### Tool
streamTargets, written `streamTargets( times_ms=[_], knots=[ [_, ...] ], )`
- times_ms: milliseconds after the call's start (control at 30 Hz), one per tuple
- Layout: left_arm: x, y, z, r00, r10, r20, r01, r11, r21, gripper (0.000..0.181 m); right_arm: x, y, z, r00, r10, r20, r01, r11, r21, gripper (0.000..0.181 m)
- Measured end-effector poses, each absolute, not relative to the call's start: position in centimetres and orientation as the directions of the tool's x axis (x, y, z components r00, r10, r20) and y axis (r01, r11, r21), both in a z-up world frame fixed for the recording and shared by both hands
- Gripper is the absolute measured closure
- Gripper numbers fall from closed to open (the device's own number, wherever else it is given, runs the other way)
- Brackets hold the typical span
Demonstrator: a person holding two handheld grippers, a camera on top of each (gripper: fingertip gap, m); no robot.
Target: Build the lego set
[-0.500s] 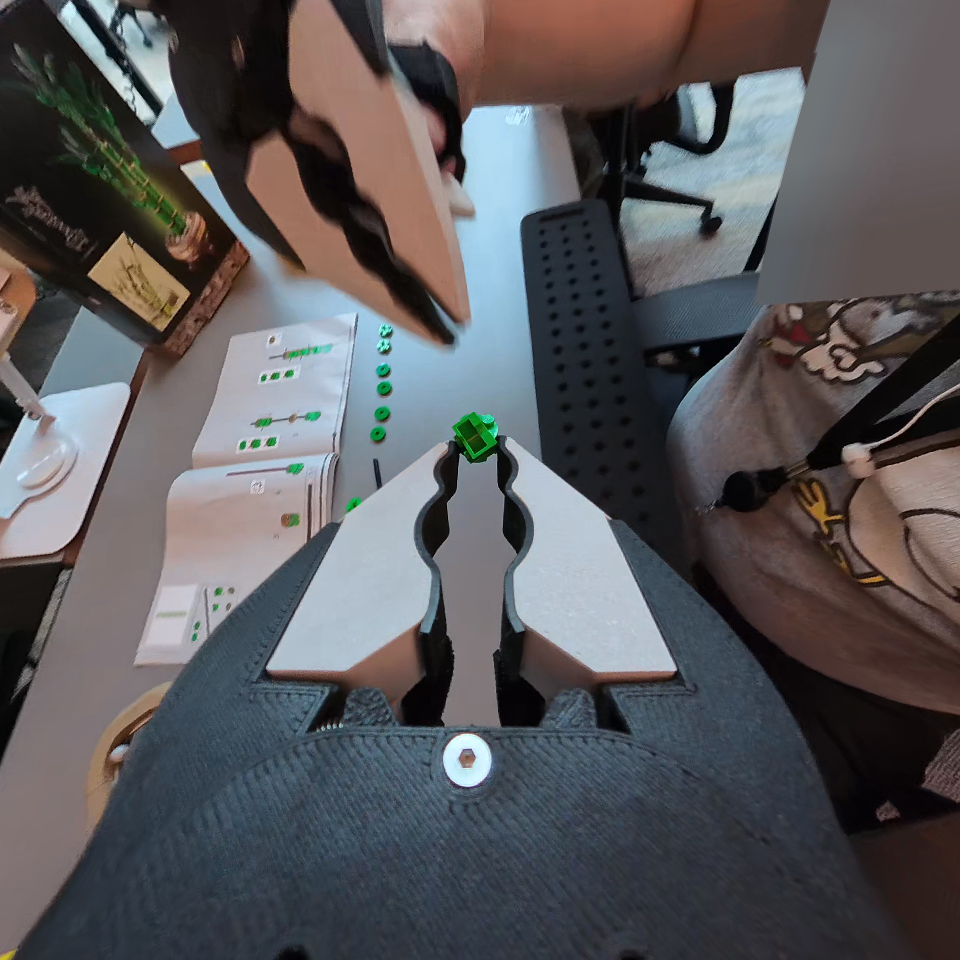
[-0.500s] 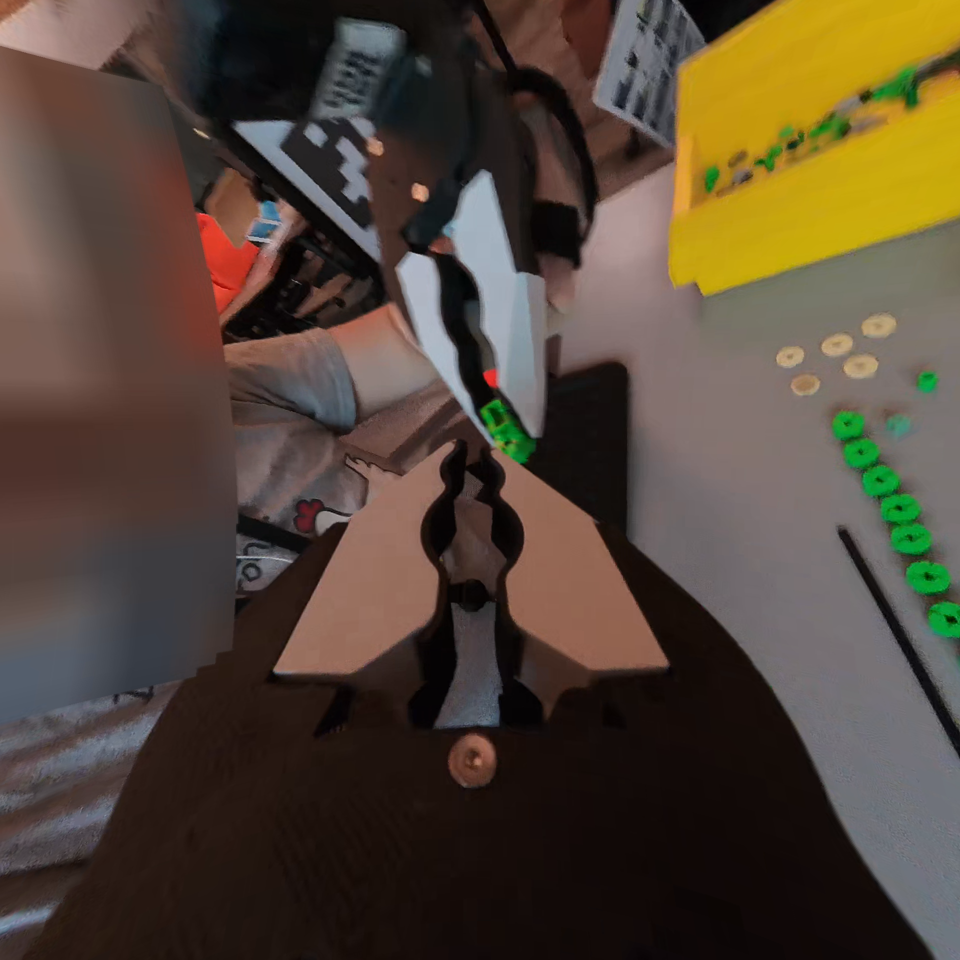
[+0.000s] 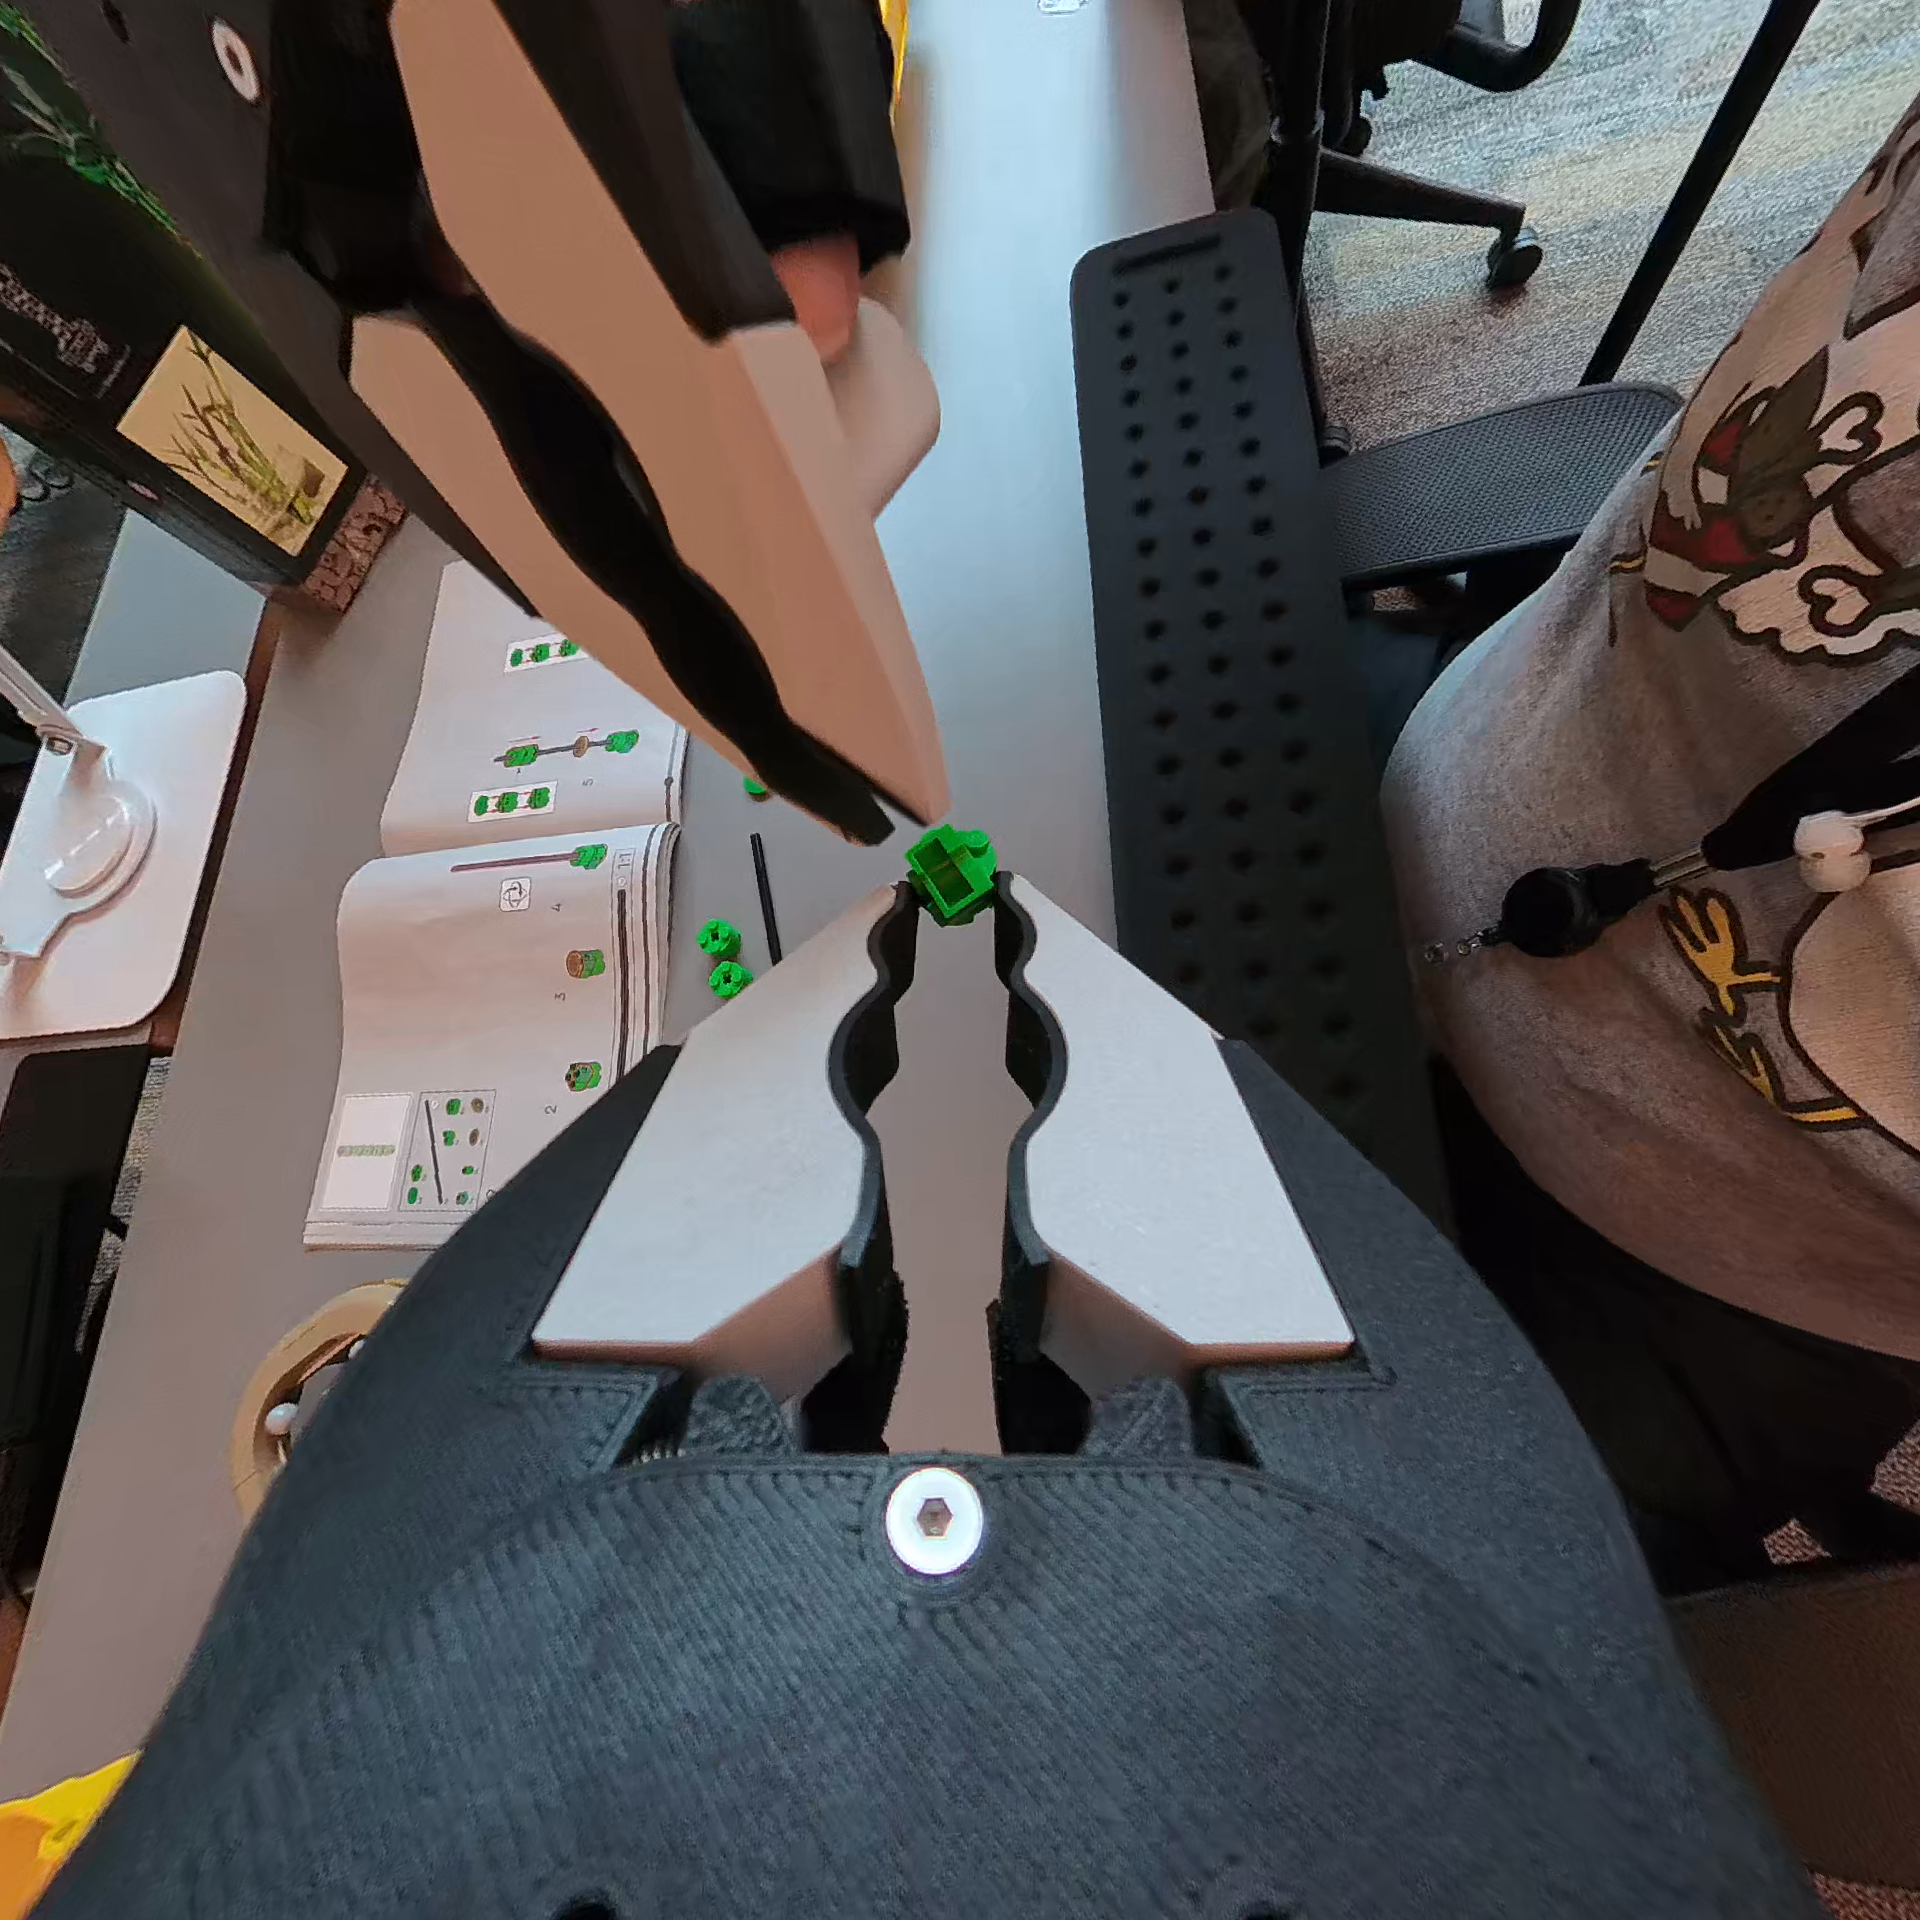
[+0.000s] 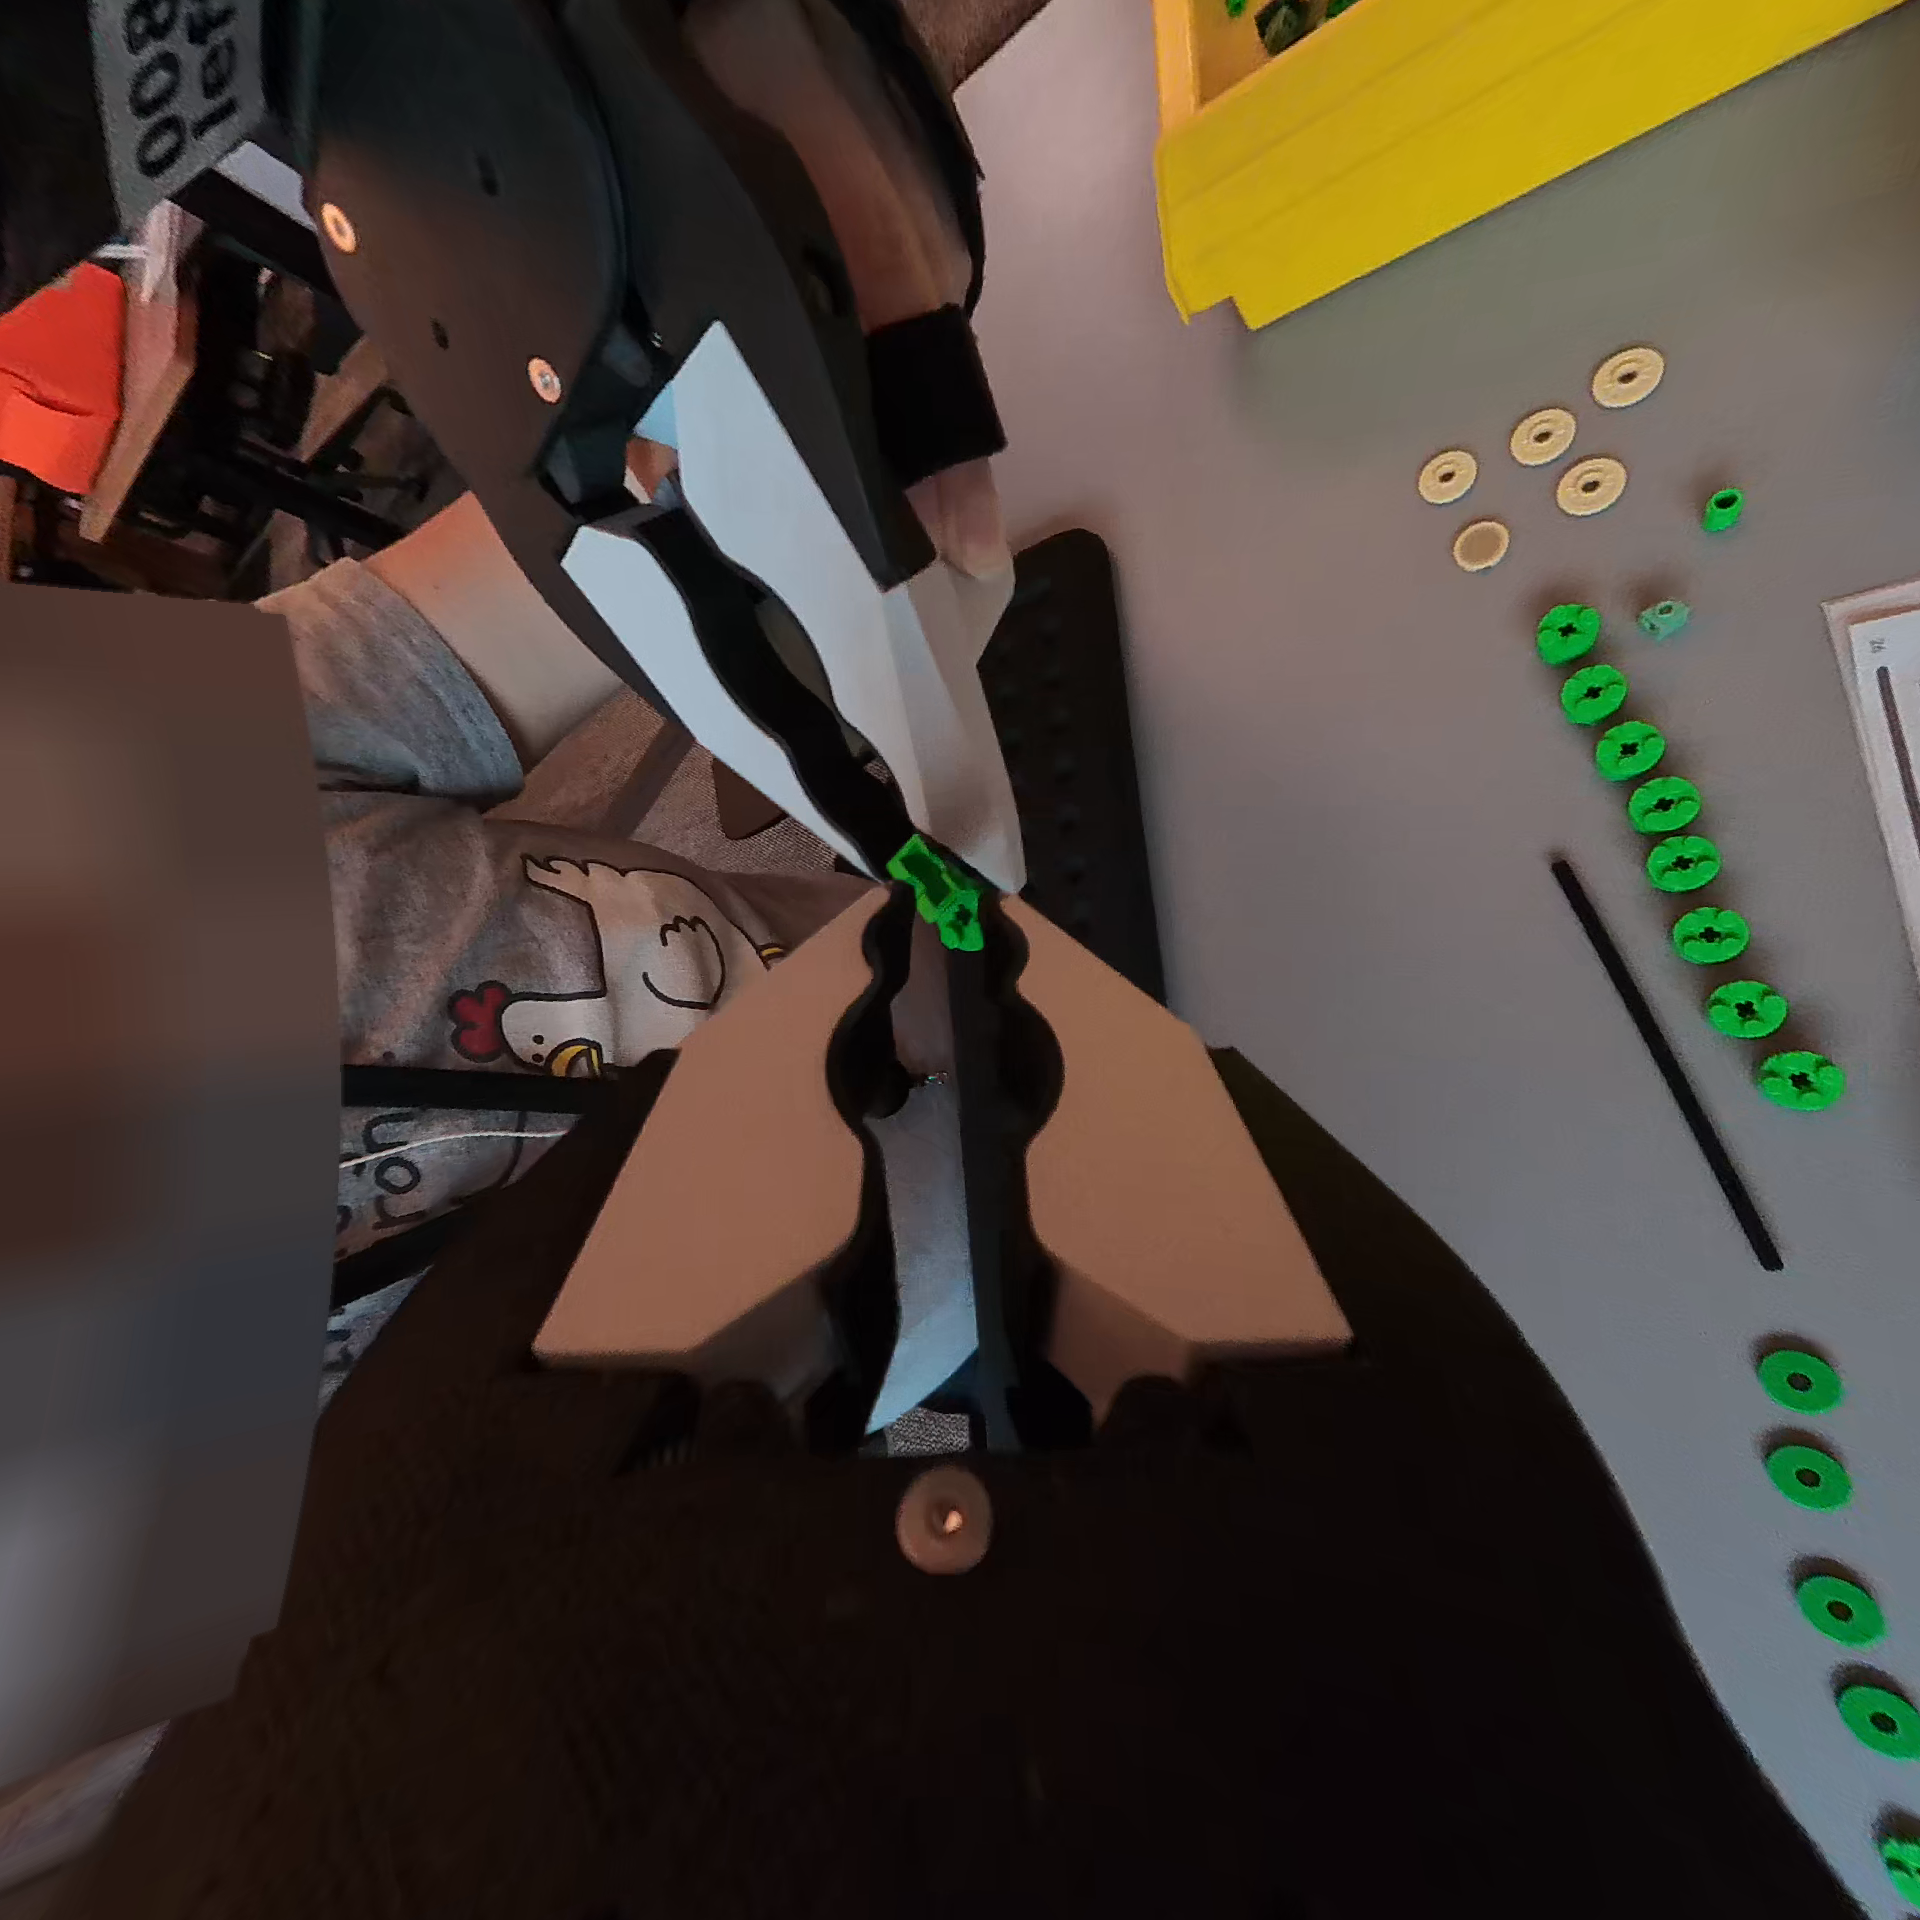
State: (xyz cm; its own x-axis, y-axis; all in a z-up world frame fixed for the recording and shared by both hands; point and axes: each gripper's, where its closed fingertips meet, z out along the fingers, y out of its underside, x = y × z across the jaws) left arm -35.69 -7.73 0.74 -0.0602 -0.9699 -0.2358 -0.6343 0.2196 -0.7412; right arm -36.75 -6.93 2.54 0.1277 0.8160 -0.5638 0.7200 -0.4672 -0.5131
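a: progress on the lego set?

b: early, by the look of it. one small green brick (image 3: 948,868) up in the air above the counter (image 3: 987,499), pinched at the very tips of the left claw (image 3: 951,885), jaws open only by the brick's width. right claw (image 4: 940,920) tip to tip with it, jaws nearly closed; thin dark line between them, maybe a rod, impossible to tell, so no saying whether anything is held.

a: and left to do?

b: most of it, judging by the loose parts. row of green round pieces (image 4: 1662,805), tan discs (image 4: 1543,436), flat green rings (image 4: 1808,1475) and a black axle (image 4: 1662,1060), all lying unjoined on the counter. more pieces in a yellow tray (image 4: 1455,177) at the far edge.

a: any writing?

b: open instruction booklet (image 3: 499,997) with numbered step diagrams beside the parts. dark box (image 3: 156,395) with a green plant picture and small print behind it. printed tag on the left claw's body. wording not given here.
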Motion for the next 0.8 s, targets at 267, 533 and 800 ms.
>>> streamTargets(
  times_ms=[267,533,800],
  knots=[
    [-35.7,-7.6,0.8,-0.061,-0.968,-0.242,-0.640,0.224,-0.735,0.169,-36.8,-7.1,2.1,0.133,0.820,-0.557,0.747,-0.453,-0.487,0.175],
    [-35.6,-7.6,0.8,-0.063,-0.968,-0.243,-0.643,0.226,-0.732,0.168,-36.9,-7.1,2.1,0.126,0.829,-0.544,0.748,-0.440,-0.497,0.179],
    [-35.5,-8.6,2.5,-0.084,-0.985,-0.148,-0.515,0.170,-0.840,0.169,-37.0,-7.5,4.5,-0.069,0.919,-0.389,0.633,-0.261,-0.729,0.180]
  ],
)
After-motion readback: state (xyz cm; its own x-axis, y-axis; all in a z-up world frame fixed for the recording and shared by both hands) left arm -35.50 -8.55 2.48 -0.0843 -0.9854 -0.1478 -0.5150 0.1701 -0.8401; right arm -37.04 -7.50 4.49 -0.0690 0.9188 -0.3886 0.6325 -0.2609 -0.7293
